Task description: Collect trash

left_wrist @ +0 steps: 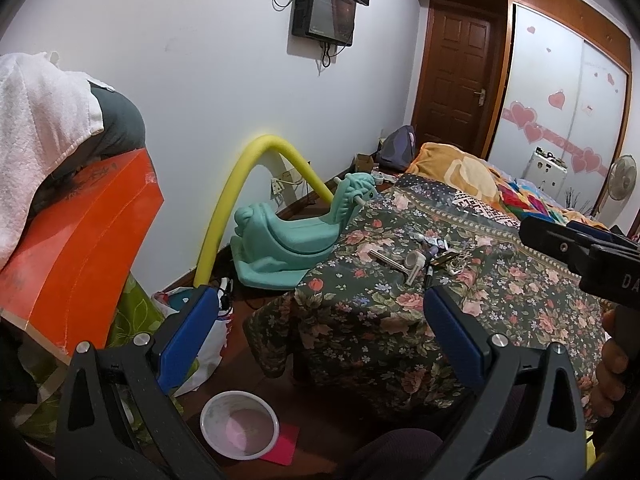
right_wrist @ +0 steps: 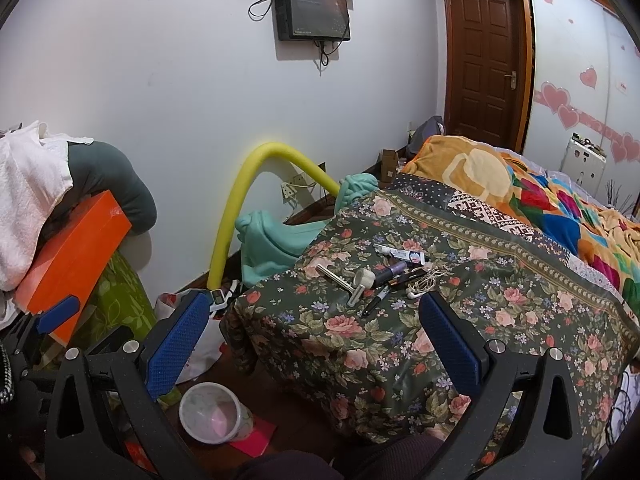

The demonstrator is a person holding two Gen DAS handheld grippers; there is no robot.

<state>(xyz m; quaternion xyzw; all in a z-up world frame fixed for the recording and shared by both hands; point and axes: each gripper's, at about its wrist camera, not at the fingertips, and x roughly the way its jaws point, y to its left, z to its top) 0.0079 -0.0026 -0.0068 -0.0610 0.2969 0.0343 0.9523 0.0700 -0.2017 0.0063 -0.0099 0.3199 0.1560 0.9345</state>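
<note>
Both the left hand-held gripper (left_wrist: pixel 316 336) and the right hand-held gripper (right_wrist: pixel 314 332) are spread and empty, aimed at the small litter pile (right_wrist: pixel 386 276) mid-frame on the floral bed cover (right_wrist: pixel 360 344). The plastic tub (right_wrist: pixel 212 416) waits lower left on the floor, likely for the trash.

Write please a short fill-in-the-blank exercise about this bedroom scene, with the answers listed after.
1. The small items lie on a bedspread with a ____ pattern.
2. The round container stands on the ____.
3. The foam tube bent against the wall is ____ in colour.
4. Both the left hand-held gripper and the right hand-held gripper are ____, holding nothing.

Answers: floral; floor; yellow; open
</note>
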